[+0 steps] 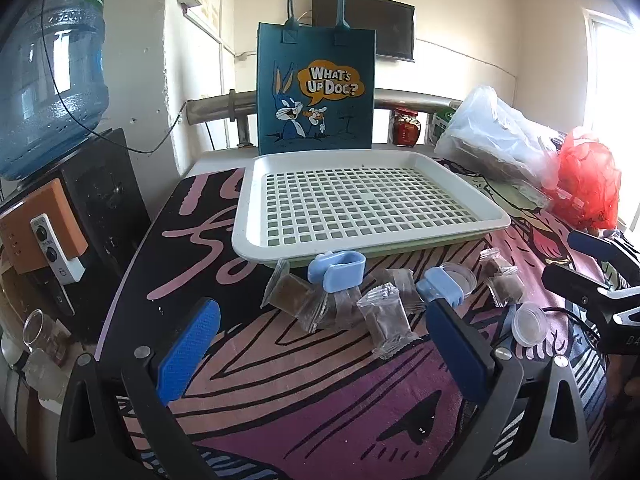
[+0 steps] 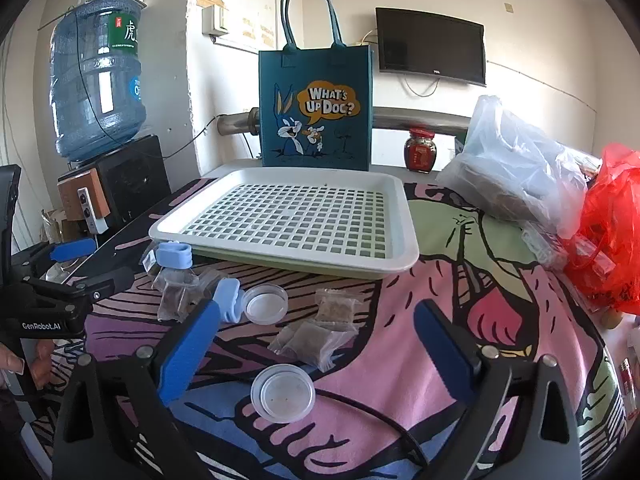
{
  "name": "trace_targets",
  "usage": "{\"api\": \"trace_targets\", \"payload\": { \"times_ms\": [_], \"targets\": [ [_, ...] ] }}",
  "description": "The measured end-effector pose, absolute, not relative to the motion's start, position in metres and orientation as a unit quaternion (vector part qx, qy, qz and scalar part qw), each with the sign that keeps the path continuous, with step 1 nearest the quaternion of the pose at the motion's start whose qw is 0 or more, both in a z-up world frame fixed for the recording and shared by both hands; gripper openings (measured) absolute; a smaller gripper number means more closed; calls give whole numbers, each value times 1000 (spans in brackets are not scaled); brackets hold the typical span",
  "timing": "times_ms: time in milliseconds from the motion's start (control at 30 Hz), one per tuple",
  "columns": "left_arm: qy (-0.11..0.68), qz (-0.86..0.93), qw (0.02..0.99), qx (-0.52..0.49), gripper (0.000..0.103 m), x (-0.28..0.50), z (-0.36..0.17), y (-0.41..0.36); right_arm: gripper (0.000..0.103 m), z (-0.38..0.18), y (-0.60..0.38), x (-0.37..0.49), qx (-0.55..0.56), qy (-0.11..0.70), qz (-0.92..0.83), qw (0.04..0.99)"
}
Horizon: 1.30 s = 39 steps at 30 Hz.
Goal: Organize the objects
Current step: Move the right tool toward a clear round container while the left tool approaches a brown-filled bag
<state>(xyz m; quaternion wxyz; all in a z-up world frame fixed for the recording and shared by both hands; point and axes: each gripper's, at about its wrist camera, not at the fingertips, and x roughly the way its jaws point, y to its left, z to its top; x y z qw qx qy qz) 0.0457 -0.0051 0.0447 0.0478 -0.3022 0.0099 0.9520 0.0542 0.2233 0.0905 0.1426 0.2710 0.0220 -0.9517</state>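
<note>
Nothing is sorted yet: the tray point(image 1: 256, 216) sits bare, with packets point(image 1: 386, 322), 2 clips point(image 1: 338, 270) and 2 cups point(image 2: 283, 392) scattered in front of it. Next comes choosing 1 item and closing on it. Left gripper point(image 1: 320, 354) and right gripper point(image 2: 316, 350) both gape wide, holding nothing.

Far left of the gripper, the frame edge is cutting off the water jug point(image 1: 48, 80); the wrapped packets' point(image 1: 384, 320) contents are staying unreadable.
</note>
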Motion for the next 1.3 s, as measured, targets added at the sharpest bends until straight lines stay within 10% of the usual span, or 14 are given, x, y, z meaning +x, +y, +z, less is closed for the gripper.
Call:
{"api": "trace_targets", "payload": {
  "times_ms": [400,600,733,1300],
  "targets": [
    [57,941,98,-319,101,45,40,20,90,83,219,56,311,30,-939,144],
    [58,927,112,-354,80,34,31,22,88,80,223,62,339,13,-926,167],
    [61,920,121,-369,70,31,27,27,60,59,213,58,399,28,-899,180],
    [38,904,134,-405,25,14,18,30,40,55,215,54,409,28,-894,177]
  ]
}}
